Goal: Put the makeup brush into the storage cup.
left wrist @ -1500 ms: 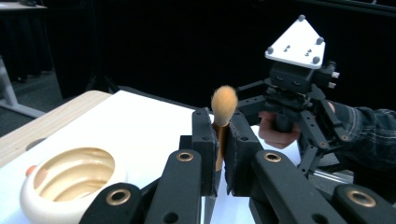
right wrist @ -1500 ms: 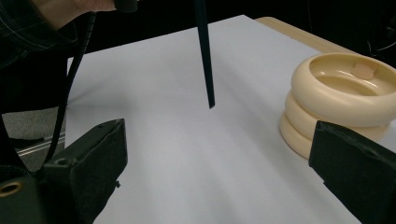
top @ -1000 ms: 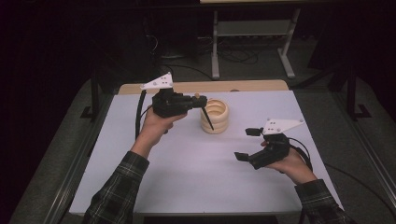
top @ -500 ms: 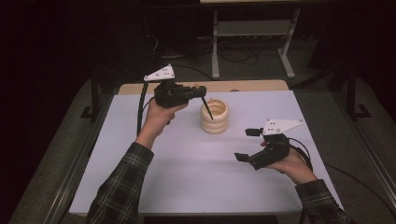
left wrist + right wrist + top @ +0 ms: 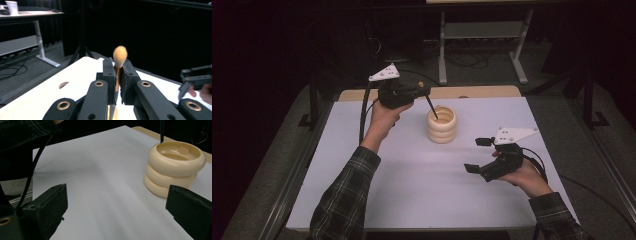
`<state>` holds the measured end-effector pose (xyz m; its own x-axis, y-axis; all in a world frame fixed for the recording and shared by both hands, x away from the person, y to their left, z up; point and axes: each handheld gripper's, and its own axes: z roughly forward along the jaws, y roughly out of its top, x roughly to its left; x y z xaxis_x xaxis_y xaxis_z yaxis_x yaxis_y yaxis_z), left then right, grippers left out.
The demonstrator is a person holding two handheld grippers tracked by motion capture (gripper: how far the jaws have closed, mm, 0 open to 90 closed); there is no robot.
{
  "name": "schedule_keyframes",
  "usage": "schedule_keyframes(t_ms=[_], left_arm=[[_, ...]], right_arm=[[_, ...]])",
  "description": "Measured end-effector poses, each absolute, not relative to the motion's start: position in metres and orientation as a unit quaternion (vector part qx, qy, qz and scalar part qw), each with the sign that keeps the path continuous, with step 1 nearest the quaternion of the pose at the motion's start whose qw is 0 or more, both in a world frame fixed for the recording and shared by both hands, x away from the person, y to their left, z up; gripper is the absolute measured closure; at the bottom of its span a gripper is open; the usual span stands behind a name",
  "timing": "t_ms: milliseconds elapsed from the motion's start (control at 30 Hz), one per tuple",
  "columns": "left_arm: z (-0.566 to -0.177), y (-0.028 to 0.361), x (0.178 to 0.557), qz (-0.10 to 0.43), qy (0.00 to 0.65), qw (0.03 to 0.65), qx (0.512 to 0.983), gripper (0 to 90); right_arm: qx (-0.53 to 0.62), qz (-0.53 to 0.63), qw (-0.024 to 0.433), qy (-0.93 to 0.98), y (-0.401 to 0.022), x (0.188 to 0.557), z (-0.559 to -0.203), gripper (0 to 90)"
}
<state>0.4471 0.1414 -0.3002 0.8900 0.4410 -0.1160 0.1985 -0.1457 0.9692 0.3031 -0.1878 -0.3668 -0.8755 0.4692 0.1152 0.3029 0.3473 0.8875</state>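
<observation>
The pale lilac-white sheeted surface carries a single cream ribbed holder shaped like three stacked rings, which stands a little toward twelve o'clock of the middle. At about ten o'clock from that holder the left gripper hangs above the sheet, its fingers clamped narrowly on a slim makeup brush with a dark handle, a copper-coloured ferrule and a soft peach-coloured tuft; in the left gripper view the tuft stands up past the fingertips, while in the high view the dark handle slants down from the gripper so that its far end sits right at the holder's open mouth. In the right gripper view that handle end shows at the back rim, and whether it has dipped below the rim or only meets it I cannot tell. The right gripper rests low at roughly four o'clock from the holder, well apart from it, its fingers spread wide with nothing between them. Judged from this, the picking up and carrying of the brush is done and the placing is just under way: what is left is to lower the handle fully into the holder, let go, and draw the left gripper clear, with the holder itself unbraced by the other hand
</observation>
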Motion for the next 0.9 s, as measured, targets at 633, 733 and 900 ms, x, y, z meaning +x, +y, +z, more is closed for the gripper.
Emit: schedule_keyframes(t_ms=[633, 733, 900], left_arm=[[-0.325, 0.132, 0.459, 0.1, 0.24, 0.603, 0.754, 84.4], [-0.33, 0.132, 0.459, 0.1, 0.243, 0.601, 0.755, 84.4], [-0.336, 0.132, 0.461, 0.098, 0.247, 0.596, 0.758, 84.4]], right_arm=[[0.237, 0.521, 0.082, 0.816, -0.191, 0.302, -0.367, 3.4], [0.237, 0.522, 0.082, 0.815, -0.191, 0.302, -0.366, 3.4], [0.237, 0.522, 0.082, 0.815, -0.191, 0.302, -0.366, 3.4]])
